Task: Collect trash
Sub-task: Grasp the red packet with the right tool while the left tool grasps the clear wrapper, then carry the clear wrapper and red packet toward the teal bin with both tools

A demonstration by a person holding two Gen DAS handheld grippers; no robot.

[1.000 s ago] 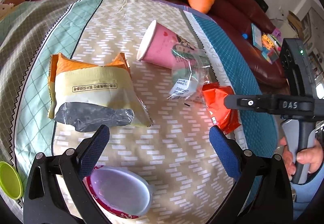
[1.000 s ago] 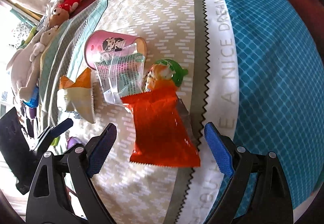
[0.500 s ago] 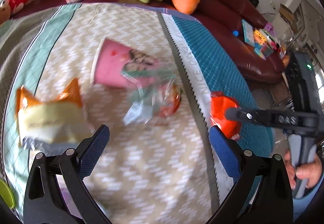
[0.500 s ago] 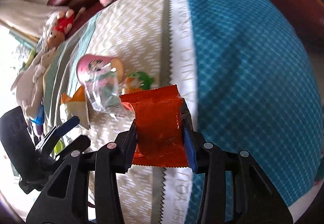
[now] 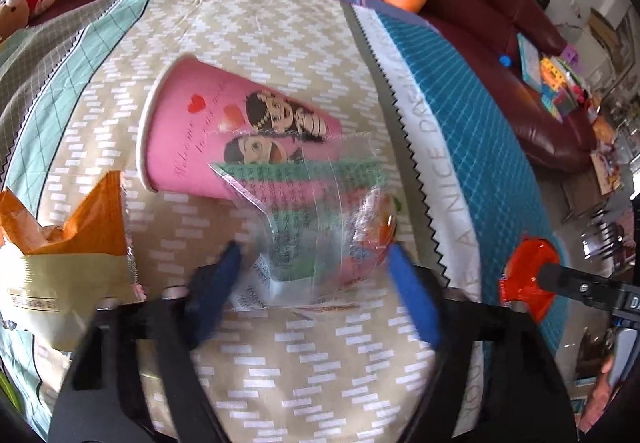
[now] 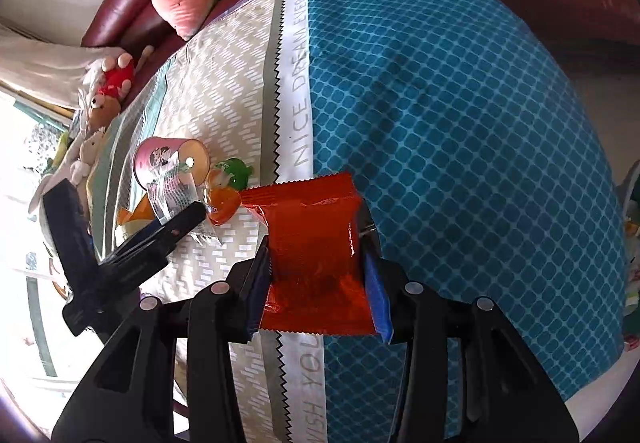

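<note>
In the left wrist view, the left gripper [image 5: 316,275] pointed steeply down at the patterned blanket [image 5: 280,43] and straddled a clear plastic wrapper [image 5: 308,211] that lay partly over a tipped pink paper cup [image 5: 224,139]. Its jaws had just been closing, with the wrapper between them, but the blue pads [image 5: 412,295] did not yet seem to press on it, so the claw counted as released; it looked placed astride the wrapper so the two pads could pinch the loose film from both sides. An orange and cream snack bag [image 5: 68,255] lay on the blanket at the left edge, untouched. At the right edge the right gripper [image 5: 532,283] reached in sideways, carrying a red packet [image 5: 524,263]. In the right wrist view, the right gripper [image 6: 316,275] was clenched on the red packet [image 6: 316,243], the pads squeezing its two long edges so the foil bulged between them; the packet hung above the blanket [image 6: 460,123] near the white lettered stripe, held clear probably for carrying off. That gripper also tilted steeply down. Further left, the left gripper [image 6: 176,223] leaned over the wrapper [image 6: 172,183], the cup [image 6: 168,159] and a small orange and green wrapper [image 6: 226,191] just beside them.
</note>
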